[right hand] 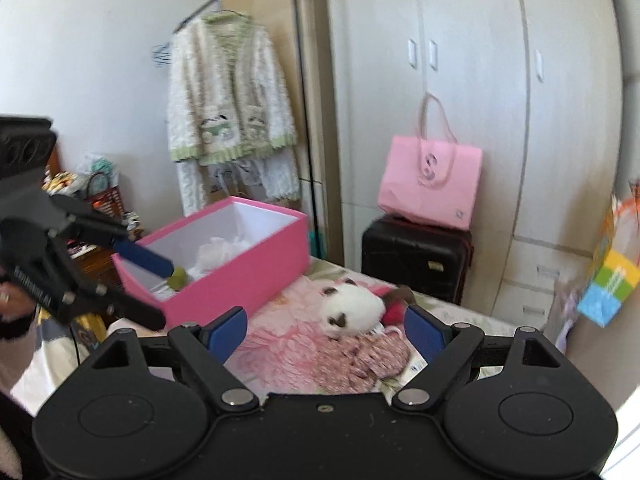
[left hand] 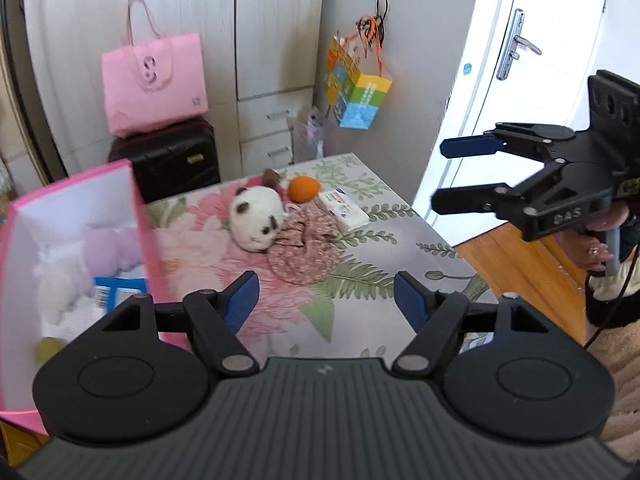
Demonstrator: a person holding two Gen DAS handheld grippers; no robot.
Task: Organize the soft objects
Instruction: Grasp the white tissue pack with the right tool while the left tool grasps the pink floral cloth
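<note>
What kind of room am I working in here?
Most likely a bedroom. A bed with a floral sheet holds the toys, a tall wardrobe lines the wall, and a fluffy cardigan hangs on a clothes rack. A suitcase stands by the wardrobe.

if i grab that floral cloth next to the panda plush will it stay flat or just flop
Probably flop: the floral cloth lies crumpled in loose folds, so it looks thin and limp. Likely light too. Its edge seems tucked against the panda plush, so lifting may nudge the plush.
</note>
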